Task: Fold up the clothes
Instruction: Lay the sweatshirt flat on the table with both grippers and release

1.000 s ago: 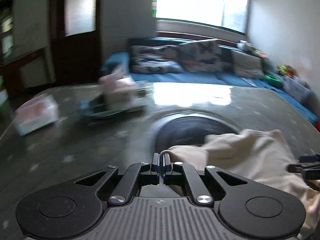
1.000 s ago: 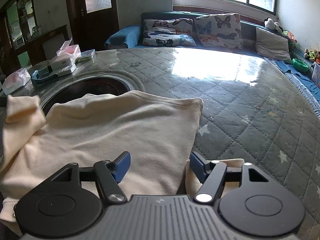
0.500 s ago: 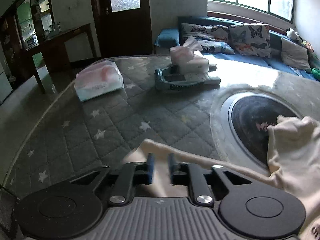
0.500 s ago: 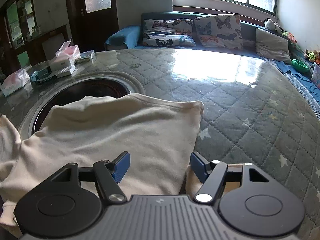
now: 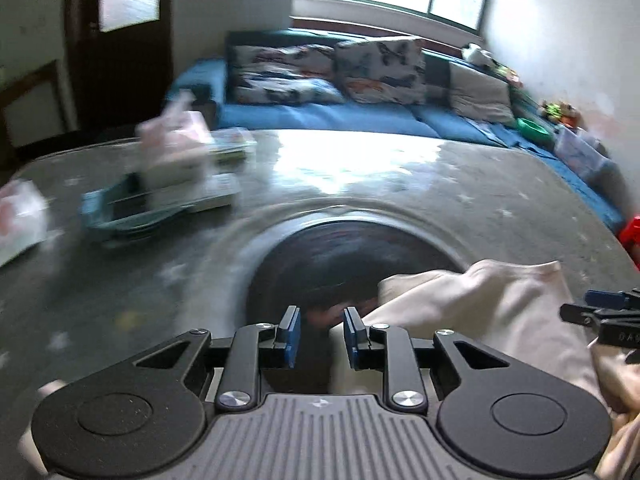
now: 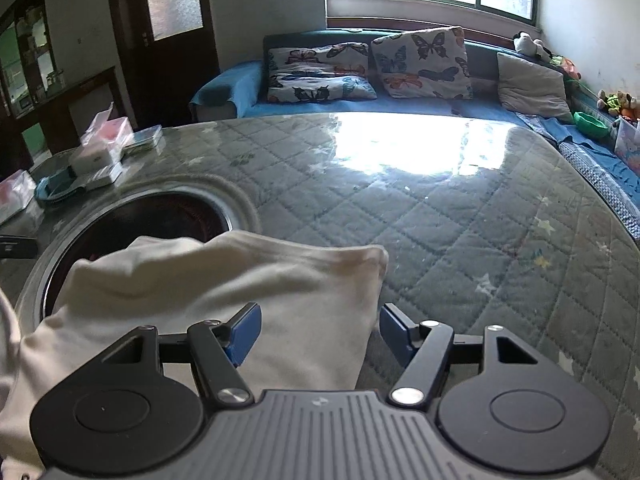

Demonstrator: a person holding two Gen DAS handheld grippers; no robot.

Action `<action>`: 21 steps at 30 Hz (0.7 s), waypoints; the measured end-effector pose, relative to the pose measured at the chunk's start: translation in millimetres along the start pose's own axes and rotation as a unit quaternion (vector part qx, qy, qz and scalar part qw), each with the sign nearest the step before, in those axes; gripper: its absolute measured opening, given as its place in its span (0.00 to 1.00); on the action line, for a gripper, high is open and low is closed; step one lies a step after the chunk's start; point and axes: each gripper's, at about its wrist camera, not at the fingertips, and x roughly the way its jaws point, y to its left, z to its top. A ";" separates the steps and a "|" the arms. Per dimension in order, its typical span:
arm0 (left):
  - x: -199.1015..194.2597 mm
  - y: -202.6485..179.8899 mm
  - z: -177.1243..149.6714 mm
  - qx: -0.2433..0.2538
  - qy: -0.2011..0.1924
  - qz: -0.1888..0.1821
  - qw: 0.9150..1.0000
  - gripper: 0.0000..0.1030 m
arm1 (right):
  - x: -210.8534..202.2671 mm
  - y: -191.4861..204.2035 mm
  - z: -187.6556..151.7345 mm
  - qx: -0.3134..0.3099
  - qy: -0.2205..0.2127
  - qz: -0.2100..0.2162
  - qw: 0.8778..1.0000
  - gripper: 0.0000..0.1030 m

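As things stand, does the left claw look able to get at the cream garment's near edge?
Probably yes. The left claw is closing with nothing between its pads, and the cream garment lies just beside it, nothing between them.

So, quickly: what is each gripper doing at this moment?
Left gripper: closing, nothing between the fingers.
Right gripper: open over the shirt edge, not gripping it.

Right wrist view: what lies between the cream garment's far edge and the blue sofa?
Only bare quilted table cover with window glare lies between the cream garment and the blue sofa in the right wrist view.
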 end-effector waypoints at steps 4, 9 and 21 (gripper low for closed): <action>35.2 -18.5 13.3 0.017 0.016 -0.016 1.000 0.24 | 8.0 -2.9 7.0 0.001 0.000 -0.003 1.000 0.65; 66.8 -27.4 17.7 0.016 0.032 -0.021 0.999 0.25 | 20.3 -7.5 11.3 0.004 0.005 -0.002 1.000 0.65; 82.4 -48.0 11.4 0.085 0.020 -0.035 0.996 0.06 | 39.3 -5.6 13.8 -0.007 0.018 0.003 1.000 0.65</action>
